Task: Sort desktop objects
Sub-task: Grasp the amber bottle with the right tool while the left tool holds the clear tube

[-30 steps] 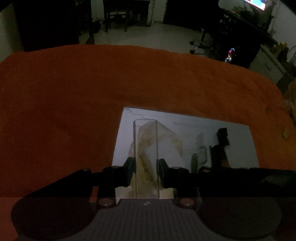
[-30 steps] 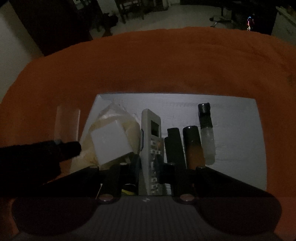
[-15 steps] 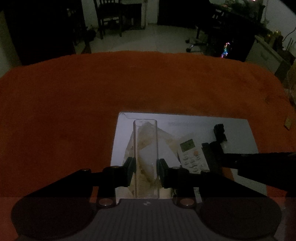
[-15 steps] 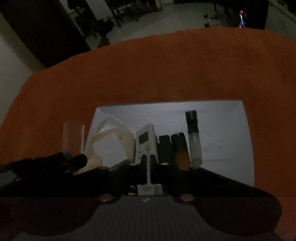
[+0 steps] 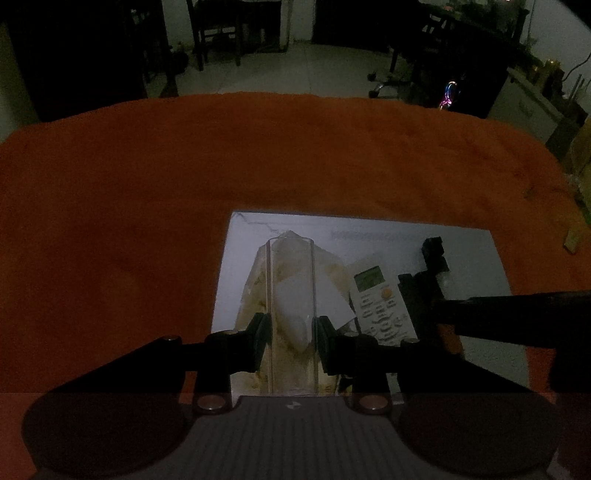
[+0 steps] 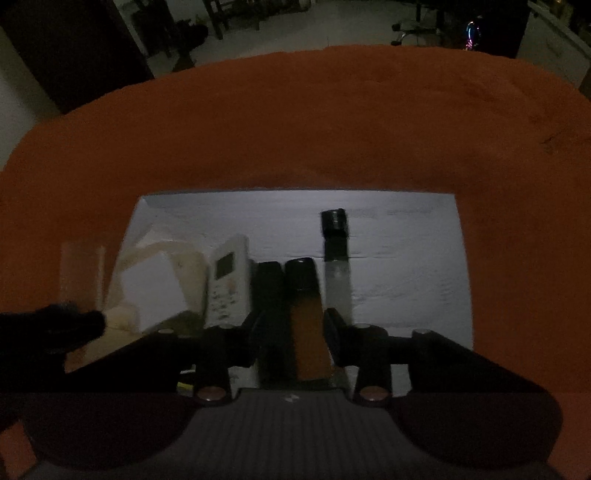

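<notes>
From my left wrist camera, I see an orange cloth (image 5: 147,206) covering the desk, with a white sheet (image 5: 476,251) laid on it close to me. Behind the desk the room is dim: pale tiled floor (image 5: 303,70), a dark chair (image 5: 218,33) and a small coloured glow (image 5: 448,92) at the far right. My left hand-held gripper (image 5: 290,328) is pinching a clear plastic tube (image 5: 290,280), upright between the pads, open rim at the top. Through it and around it lies a crumpled yellowish bag (image 5: 258,284) holding a white block (image 5: 325,295). Just right of that sits a white remote control (image 5: 380,306), its small screen and orange button legible only from this side. My right hand-held gripper's dark arm (image 5: 509,314) crosses in from the right.

From my right wrist camera, the same cloth and sheet fill the frame, but here I get the row beyond the remote: a black bar (image 6: 267,291), an amber bottle (image 6: 306,314) with a dark cap, and a clear vial (image 6: 338,280) with a black cap, lying side by side. My right hand-held gripper (image 6: 291,332) has its jaws opening, straddling the black bar and the amber bottle; I cannot tell whether the pads touch either. The left gripper's tip (image 6: 74,321) and the tube show faintly at left.
</notes>
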`<action>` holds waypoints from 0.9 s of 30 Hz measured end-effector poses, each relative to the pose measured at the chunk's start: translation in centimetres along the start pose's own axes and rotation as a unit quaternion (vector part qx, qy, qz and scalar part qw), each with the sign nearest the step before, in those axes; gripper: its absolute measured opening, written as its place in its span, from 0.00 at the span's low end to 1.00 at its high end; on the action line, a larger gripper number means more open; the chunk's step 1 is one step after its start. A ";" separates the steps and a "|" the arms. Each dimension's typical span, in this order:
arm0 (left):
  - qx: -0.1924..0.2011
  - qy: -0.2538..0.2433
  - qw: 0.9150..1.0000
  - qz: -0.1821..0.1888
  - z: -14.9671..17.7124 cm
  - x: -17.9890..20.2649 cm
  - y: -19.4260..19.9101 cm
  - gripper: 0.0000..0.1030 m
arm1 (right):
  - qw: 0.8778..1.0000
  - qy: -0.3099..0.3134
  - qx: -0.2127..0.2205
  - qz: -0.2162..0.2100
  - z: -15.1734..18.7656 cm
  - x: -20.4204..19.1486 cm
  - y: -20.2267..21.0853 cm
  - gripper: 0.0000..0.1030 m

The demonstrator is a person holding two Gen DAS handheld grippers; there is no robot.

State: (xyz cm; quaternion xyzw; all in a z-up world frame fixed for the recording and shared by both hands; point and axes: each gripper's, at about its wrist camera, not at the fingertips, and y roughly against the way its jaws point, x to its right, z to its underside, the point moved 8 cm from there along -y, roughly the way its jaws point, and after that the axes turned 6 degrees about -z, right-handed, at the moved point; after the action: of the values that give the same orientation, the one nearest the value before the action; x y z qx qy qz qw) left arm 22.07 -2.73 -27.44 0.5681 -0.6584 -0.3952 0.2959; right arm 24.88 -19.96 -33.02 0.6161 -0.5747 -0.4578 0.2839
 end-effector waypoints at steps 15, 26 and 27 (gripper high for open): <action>-0.003 -0.002 1.000 0.012 0.7 0.8 0.3 0.24 | 0.994 0.081 -0.058 0.032 1.6 0.3 -3.8 0.29; 0.010 0.025 0.999 0.038 -0.3 0.1 2.3 0.24 | 0.999 0.018 0.010 -0.041 0.4 0.6 2.1 0.26; 0.013 0.025 0.999 0.040 -0.5 0.0 2.7 0.24 | 0.999 0.022 0.017 -0.043 0.1 0.4 3.3 0.26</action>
State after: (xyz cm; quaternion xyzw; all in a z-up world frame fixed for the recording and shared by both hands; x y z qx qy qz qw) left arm 21.13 -2.76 -24.86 0.5548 -0.6779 -0.3607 0.3202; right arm 23.28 -20.88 -30.28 0.6550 -0.5490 -0.4462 0.2653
